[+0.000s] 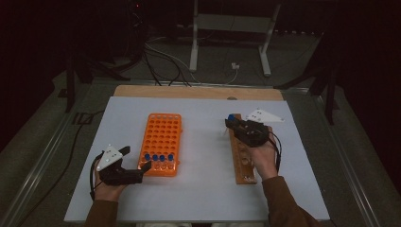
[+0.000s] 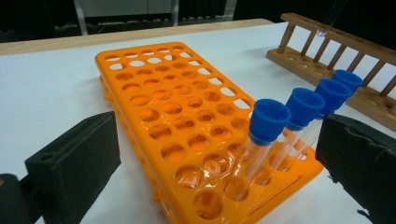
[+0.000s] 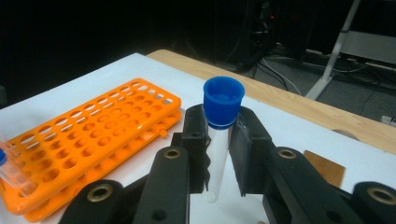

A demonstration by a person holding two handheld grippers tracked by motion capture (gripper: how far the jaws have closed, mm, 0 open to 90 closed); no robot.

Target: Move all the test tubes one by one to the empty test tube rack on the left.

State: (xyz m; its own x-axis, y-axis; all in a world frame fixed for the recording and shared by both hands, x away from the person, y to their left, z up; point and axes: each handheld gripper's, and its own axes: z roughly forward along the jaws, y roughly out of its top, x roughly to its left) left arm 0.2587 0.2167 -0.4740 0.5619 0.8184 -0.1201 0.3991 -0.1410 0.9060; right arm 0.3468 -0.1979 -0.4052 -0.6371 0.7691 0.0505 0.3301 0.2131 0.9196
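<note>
Plastic rack [image 1: 161, 142] left w/ tubes [image 1: 159, 158] in – wooden rack [image 1: 242, 161] right

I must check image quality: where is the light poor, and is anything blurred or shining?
High view: dim, the floor behind the table nearly black. Left gripper view: sharp, glare inside the orange rack holes. Right gripper view: dark background, the capped tube clear, the jaws slightly soft.

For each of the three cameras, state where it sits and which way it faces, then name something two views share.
High view: above the person's side, facing forward and down on the table; both forearms, left gripper, right gripper.
Left gripper view: on that gripper, facing the orange rack between its pads.
Right gripper view: along its jaws, shut on a blue-capped tube.
Shared: the orange rack.
</note>
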